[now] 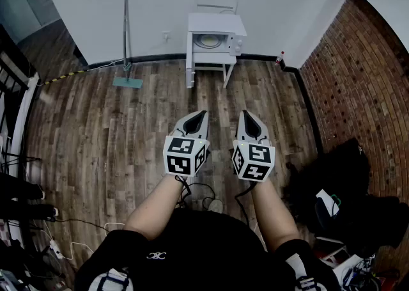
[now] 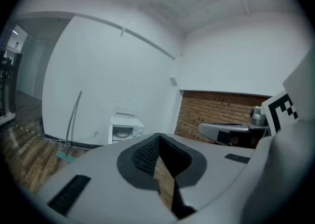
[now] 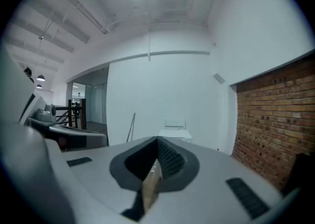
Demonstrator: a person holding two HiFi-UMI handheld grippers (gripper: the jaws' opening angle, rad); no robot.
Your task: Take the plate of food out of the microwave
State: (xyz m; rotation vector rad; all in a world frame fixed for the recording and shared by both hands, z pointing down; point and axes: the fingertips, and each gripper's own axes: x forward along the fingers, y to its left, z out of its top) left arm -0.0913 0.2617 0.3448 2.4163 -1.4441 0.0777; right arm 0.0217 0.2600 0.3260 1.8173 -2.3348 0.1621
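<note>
A white microwave point(image 1: 215, 41) stands on a small white table point(image 1: 211, 64) against the far wall, well ahead of me. A round pale plate point(image 1: 209, 41) shows at its front; what lies on it is too small to make out. In the left gripper view the microwave point(image 2: 124, 131) is tiny, left of the jaws. My left gripper point(image 1: 202, 116) point(image 2: 158, 135) and right gripper point(image 1: 245, 115) point(image 3: 158, 140) are held side by side in front of my body, far from the microwave, above the wooden floor. Both are shut with nothing between the jaws.
A long-handled mop point(image 1: 126, 40) leans on the wall left of the table. A brick wall point(image 1: 358, 91) runs along the right, with a small bottle point(image 1: 280, 59) at its corner. Black bags and gear point(image 1: 339, 181) lie at right; cables point(image 1: 204, 197) trail by my feet.
</note>
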